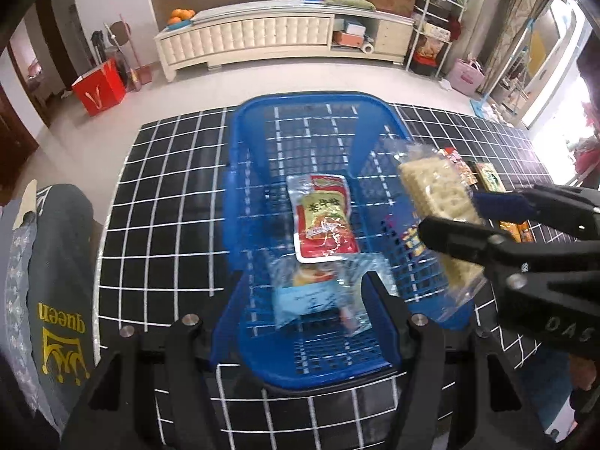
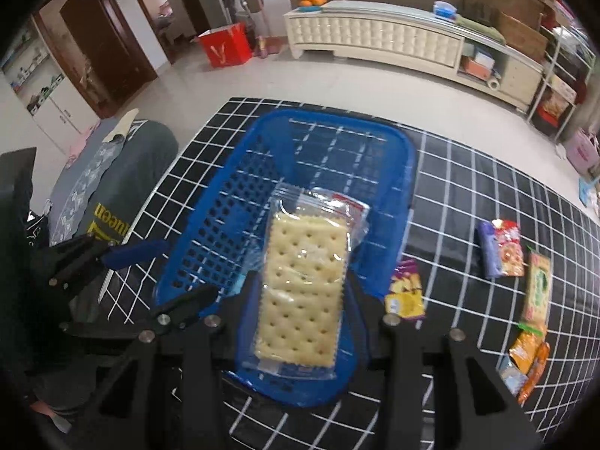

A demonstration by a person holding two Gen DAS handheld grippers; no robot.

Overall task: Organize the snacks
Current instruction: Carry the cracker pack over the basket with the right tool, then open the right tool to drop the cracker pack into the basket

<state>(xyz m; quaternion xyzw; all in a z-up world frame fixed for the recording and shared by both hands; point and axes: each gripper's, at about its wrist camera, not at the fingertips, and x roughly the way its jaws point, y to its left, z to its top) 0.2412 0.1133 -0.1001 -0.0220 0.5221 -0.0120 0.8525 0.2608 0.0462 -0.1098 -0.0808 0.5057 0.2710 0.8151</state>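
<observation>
- Left tool [image 1: 300, 292]: unclenched, empty above blue basket [image 1: 258, 120], having room to withdraw.
- Basket, mid-bench: red snack packet [image 1: 322, 221] lies inside.
- Right tool [image 2: 300, 311]: clamped on cracker pack [image 2: 303, 285], over basket for dropping.
- Bench's right edge: loose snacks [image 2: 506, 251] await.

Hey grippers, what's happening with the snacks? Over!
Right gripper shut on cracker pack, above blue basket. Left gripper open, clear packet blurred between fingers. Nothing blocking.
</observation>
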